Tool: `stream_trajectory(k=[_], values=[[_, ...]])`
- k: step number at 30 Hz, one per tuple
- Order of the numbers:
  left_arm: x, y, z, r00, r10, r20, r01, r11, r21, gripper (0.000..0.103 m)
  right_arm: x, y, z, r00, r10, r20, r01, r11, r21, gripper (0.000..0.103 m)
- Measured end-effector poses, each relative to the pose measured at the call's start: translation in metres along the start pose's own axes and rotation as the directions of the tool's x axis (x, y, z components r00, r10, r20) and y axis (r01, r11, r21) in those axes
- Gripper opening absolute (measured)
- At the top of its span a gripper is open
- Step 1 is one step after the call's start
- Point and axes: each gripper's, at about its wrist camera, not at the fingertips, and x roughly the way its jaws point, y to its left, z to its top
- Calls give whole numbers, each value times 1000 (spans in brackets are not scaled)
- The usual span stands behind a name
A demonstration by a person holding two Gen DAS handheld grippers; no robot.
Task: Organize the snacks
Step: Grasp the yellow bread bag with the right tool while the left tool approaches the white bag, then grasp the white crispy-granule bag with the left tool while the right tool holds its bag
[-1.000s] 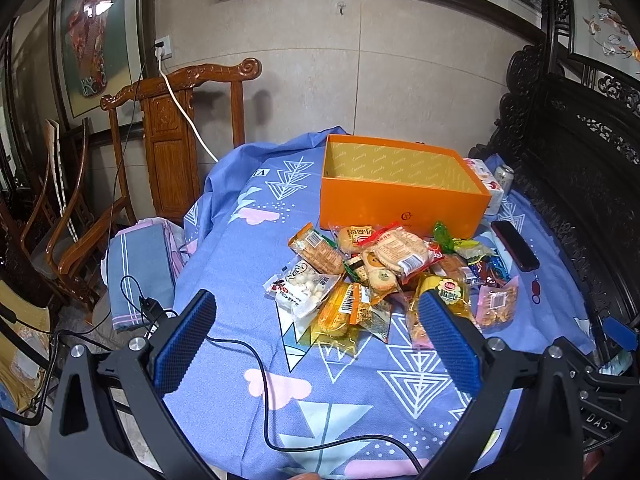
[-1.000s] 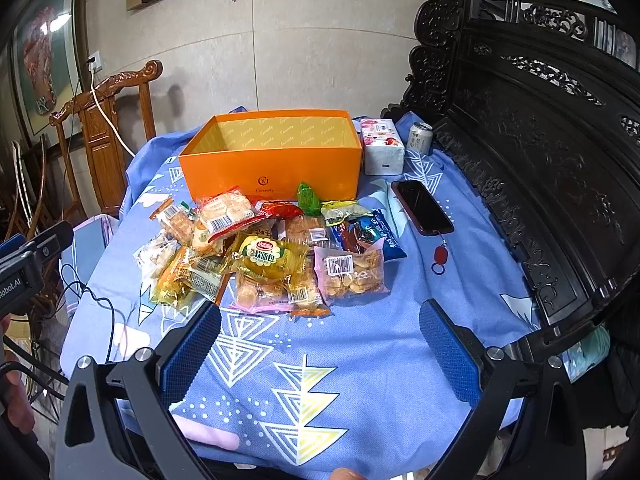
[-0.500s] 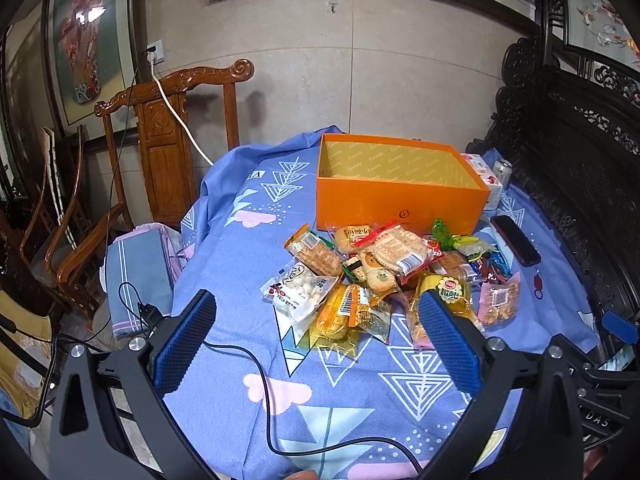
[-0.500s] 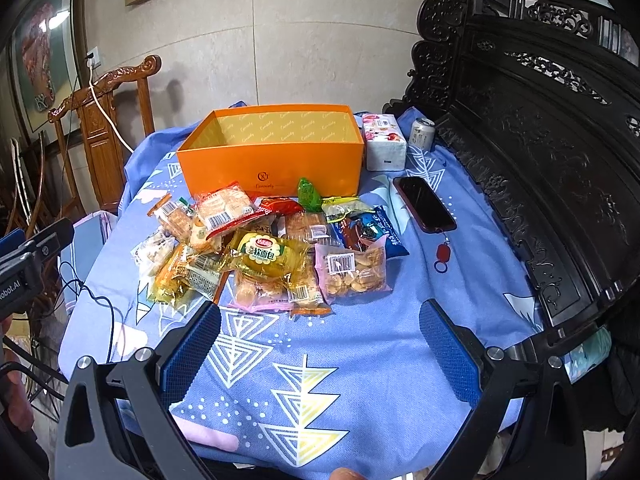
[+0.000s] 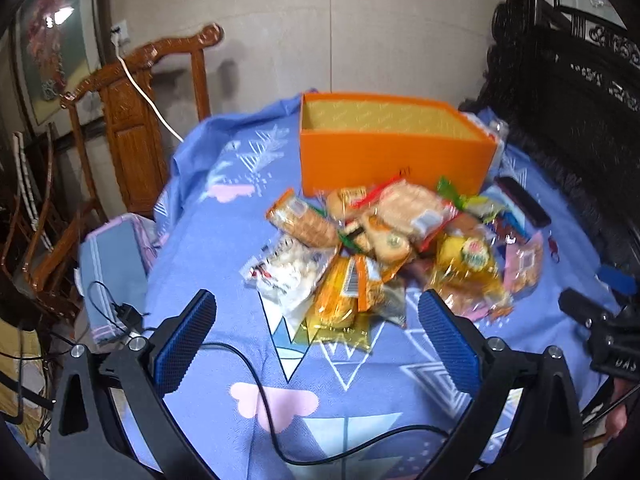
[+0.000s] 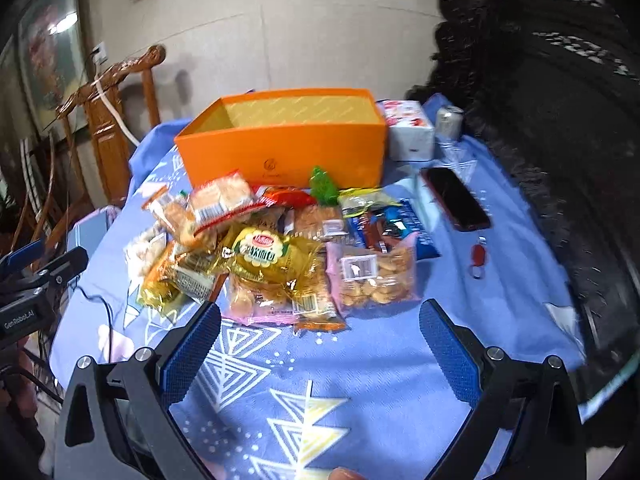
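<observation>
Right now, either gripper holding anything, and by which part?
Nothing held. Left gripper and right gripper both have jaws open, short of the snack pile.

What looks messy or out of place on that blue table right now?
The snack packets lie in a jumbled, overlapping heap in front of the orange box, whose visible inside looks empty. A phone and a red key fob lie beside the food. Nothing looks spilled or torn.

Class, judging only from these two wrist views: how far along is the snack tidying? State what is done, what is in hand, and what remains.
Done: nothing visible; what shows of the orange box interior is empty. In hand: nothing; the left gripper and right gripper are both open above the blue cloth. Left: the whole snack pile lies in front of the box.
</observation>
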Motion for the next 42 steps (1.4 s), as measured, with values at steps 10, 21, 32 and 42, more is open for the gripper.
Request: stream_trajectory(k=[10, 21, 32, 42], values=[[40, 27, -19, 997, -79, 9, 78, 996, 47, 99, 58, 50, 11, 989, 140, 48, -99, 864, -494, 94], [74, 16, -12, 988, -152, 4, 146, 959, 243, 99, 111, 62, 27, 982, 182, -56, -175, 750, -638, 82], [130, 30, 7, 990, -135, -46, 143, 939, 312, 99, 113, 52, 33, 959, 259, -116, -280, 796, -537, 39], [184, 68, 14, 942, -316, -116, 333, 923, 192, 99, 100, 48, 26, 966, 230, -116, -258, 863, -434, 40]])
